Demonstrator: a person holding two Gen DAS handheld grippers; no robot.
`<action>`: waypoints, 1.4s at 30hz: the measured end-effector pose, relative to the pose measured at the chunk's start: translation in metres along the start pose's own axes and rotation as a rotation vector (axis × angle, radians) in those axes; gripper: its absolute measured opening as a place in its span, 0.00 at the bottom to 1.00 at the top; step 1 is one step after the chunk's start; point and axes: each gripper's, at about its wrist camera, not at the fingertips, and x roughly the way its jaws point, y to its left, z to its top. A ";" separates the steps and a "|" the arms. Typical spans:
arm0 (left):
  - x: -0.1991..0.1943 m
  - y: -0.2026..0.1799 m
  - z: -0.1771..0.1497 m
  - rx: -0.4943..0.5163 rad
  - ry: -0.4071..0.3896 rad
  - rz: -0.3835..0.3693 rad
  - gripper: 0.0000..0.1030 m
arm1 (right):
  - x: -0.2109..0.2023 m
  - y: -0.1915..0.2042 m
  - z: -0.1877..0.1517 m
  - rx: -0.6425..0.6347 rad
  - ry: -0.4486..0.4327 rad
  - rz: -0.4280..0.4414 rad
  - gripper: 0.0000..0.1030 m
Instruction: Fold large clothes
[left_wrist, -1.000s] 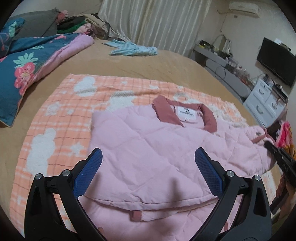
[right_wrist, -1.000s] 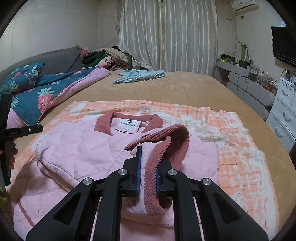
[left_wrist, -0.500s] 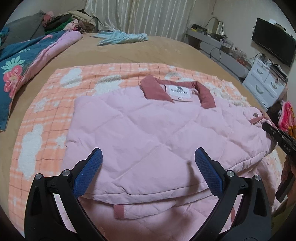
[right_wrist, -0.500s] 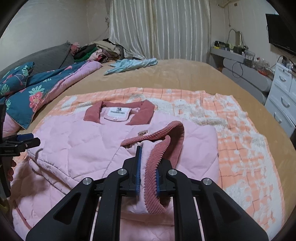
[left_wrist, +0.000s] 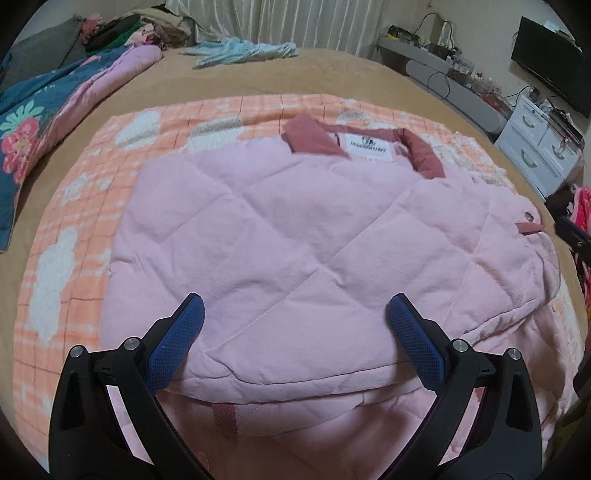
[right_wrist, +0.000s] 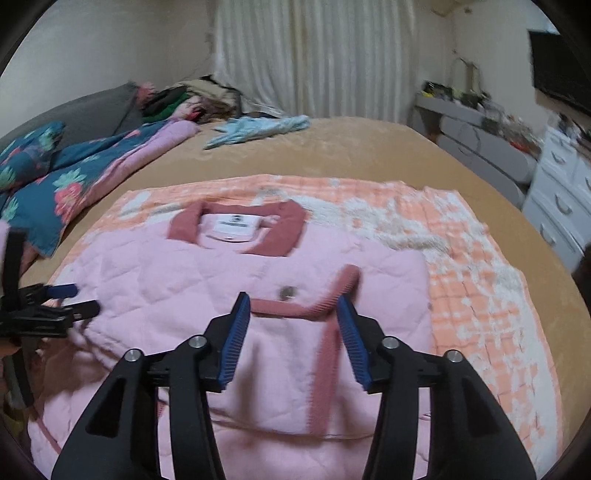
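We hover both grippers, left (left_wrist: 293, 325) and right (right_wrist: 293, 325), jaws wide and empty, over the pink quilted jacket (left_wrist: 295, 236) lying on the orange blanket (left_wrist: 92, 184) on the bed (right_wrist: 351, 147). It looks soft, puffy, light; we judge the ribbed hem (right_wrist: 328, 354) the surest hold.

Both wrist views: jacket (left_wrist: 314, 236), close.

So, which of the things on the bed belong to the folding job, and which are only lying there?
For the job:
- pink quilted jacket, sleeves folded in
- ribbed sleeve cuff, between the open fingers of the right gripper
- left gripper, open above the jacket

Only lying there:
- orange checked blanket under the jacket
- light blue garment
- floral quilt
- clothes pile
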 end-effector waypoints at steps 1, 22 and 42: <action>0.003 0.002 -0.001 -0.003 0.010 -0.002 0.91 | -0.001 0.009 0.000 -0.026 -0.002 0.013 0.52; 0.011 0.006 -0.009 -0.004 0.038 0.004 0.92 | 0.069 0.042 -0.044 -0.011 0.246 0.072 0.64; -0.026 -0.008 -0.001 -0.052 0.037 -0.018 0.92 | 0.026 0.032 -0.022 0.070 0.178 0.109 0.93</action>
